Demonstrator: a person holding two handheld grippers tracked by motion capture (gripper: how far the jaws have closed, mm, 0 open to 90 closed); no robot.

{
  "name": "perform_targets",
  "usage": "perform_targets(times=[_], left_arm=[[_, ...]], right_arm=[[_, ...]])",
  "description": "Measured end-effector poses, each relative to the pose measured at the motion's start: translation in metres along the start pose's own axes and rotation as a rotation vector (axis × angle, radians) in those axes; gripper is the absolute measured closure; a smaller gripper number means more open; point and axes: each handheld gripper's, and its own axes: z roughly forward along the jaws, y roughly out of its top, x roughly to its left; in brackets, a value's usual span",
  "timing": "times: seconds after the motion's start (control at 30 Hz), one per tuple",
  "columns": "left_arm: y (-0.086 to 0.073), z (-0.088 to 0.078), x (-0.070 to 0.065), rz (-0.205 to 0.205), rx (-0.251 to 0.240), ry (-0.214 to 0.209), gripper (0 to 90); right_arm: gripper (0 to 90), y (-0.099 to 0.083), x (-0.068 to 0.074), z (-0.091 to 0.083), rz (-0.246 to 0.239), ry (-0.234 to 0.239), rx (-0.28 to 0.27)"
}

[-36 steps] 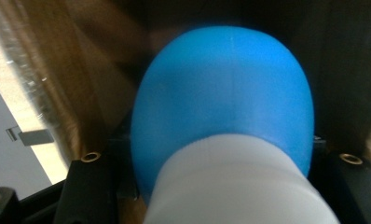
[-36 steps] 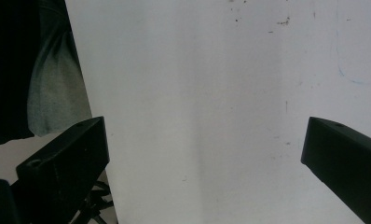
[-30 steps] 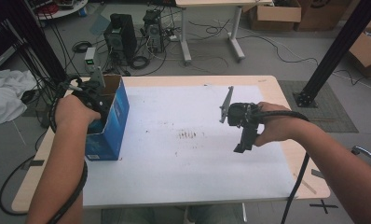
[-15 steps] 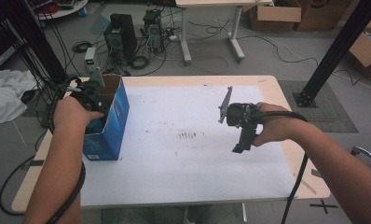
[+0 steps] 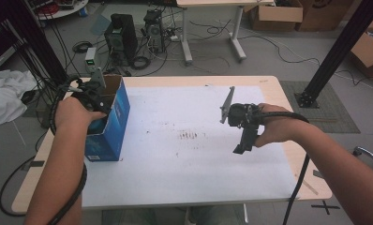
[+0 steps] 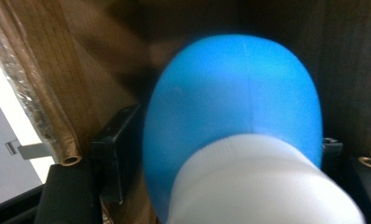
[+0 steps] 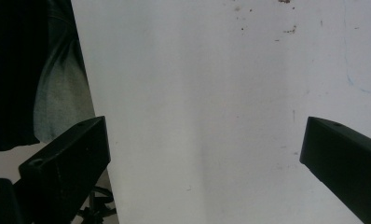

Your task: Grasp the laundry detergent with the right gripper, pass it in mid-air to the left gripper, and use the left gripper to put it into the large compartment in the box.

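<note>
Blue-and-white object (image 6: 235, 135), rounded and blue at its far end and white nearer the camera, sat inside the cardboard box (image 5: 110, 123), between the left gripper's (image 6: 221, 154) two black jaws in the left gripper view. What the object actually was could not be told from so close. Those jaws had just been opening, and they flanked the object on either side; whether their pads were pressing on it or had let go could not be made out, the object hiding most of them. Brown cardboard walls closed in around it.

From the high view, the left hand (image 5: 77, 112) was reaching into the open top of the box, forearm stretched up from the bottom edge along the table's left side, wrist bent over the rim and the gripper dipped down inside. The box, blue outside and brown within, stood upright at the left end of the white table top (image 5: 184, 164).

Well apart, over the right half, the right hand (image 5: 273, 131) held the right gripper (image 5: 239, 149) above the surface, forearm coming in from the lower right, the tool pointing down and toward the person. In the right gripper view its jaws stood wide apart with nothing between them, bare white surface beneath.
</note>
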Motion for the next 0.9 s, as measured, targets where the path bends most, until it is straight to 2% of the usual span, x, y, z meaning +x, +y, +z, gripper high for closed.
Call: perform_targets(times=[0.3,0.4,0.73,0.9], left_arm=[[-0.003,-0.014,-0.001,0.008,-0.018,0.007,29.3],[-0.004,-0.02,-0.001,0.008,-0.014,0.011,26.1],[-0.006,-0.043,-0.005,0.014,-0.045,0.021,20.0],[-0.007,-0.052,-0.006,0.032,-0.059,0.025,18.4]], right_arm=[[1.0,0.002,0.0,0.001,-0.006,0.004,0.005],[1.0,0.003,0.0,0.001,-0.008,0.004,0.006],[1.0,0.004,0.001,0.0,-0.01,0.0,0.005],[0.9,0.005,0.003,-0.001,-0.012,0.0,0.002]])
